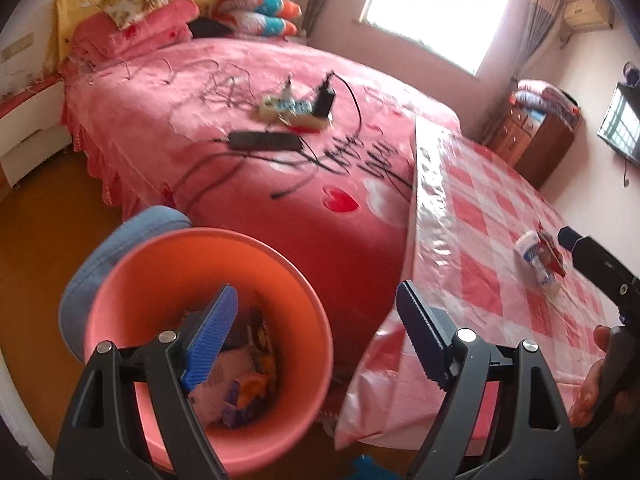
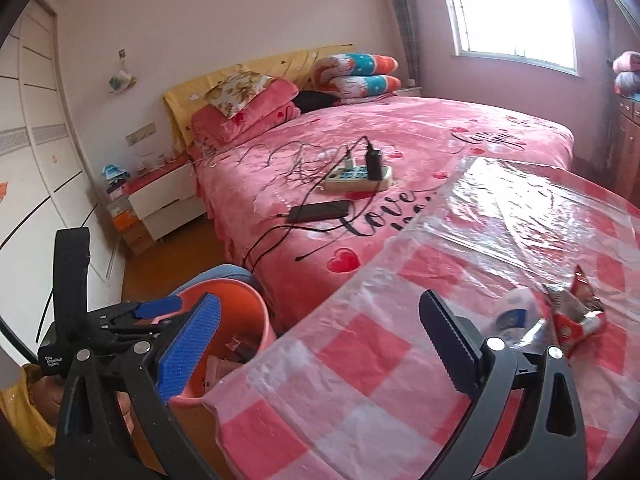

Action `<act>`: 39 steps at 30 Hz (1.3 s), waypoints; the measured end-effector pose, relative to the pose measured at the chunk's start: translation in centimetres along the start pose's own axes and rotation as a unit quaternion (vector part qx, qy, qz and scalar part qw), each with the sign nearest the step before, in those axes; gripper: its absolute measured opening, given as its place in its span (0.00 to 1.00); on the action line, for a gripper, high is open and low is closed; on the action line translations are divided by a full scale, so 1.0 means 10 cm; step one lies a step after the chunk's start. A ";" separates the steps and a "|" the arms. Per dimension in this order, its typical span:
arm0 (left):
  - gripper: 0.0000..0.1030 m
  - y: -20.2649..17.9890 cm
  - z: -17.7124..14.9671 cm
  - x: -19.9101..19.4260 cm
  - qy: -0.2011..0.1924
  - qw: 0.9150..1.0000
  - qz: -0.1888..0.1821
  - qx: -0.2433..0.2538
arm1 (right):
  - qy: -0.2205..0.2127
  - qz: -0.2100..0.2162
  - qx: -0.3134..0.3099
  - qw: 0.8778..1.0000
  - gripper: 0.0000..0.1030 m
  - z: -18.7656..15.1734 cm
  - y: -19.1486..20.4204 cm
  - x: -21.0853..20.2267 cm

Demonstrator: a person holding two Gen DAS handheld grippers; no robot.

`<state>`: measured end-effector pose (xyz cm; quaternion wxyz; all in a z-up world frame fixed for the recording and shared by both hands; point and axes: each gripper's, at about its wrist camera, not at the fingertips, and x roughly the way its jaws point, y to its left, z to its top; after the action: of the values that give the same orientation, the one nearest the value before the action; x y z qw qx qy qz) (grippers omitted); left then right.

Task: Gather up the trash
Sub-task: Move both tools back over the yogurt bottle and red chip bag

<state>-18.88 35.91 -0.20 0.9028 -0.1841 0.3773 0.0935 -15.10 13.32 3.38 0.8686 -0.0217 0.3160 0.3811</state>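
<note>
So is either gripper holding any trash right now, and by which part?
Nothing is held. The left gripper is open and empty above the bin; the right gripper is open and empty too.

I am seeing a salmon-pink bin (image 1: 208, 344), and behind it a blue denim-coloured stool (image 1: 120, 240). Right of the bin, a pink-and-white checked tablecloth (image 1: 480, 264) is shining under clear plastic; on it a white-and-blue cup (image 1: 536, 260) and a red wrapper (image 2: 576, 312) are lying. Beyond the bin, a pink bedspread (image 1: 248, 128) is showing red hearts and black script.
</note>
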 end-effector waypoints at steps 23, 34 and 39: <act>0.80 -1.24 0.01 0.10 0.032 0.992 -0.051 0.114 | -0.061 -0.125 0.133 0.981 0.95 -0.09 -1.35 -0.85; 0.80 -2.04 0.08 0.17 0.034 0.977 -0.088 0.189 | -0.071 -0.152 0.209 0.963 0.95 -0.30 -2.03 -1.14; 0.80 -2.33 0.12 0.26 0.036 0.973 -0.093 0.208 | -0.078 -0.150 0.233 0.958 0.95 -0.37 -2.26 -1.29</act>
<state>-9.08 15.20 4.81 0.9120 -0.0300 0.4017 -0.0777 -8.41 -12.12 3.13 0.9187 0.1643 0.3205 0.1624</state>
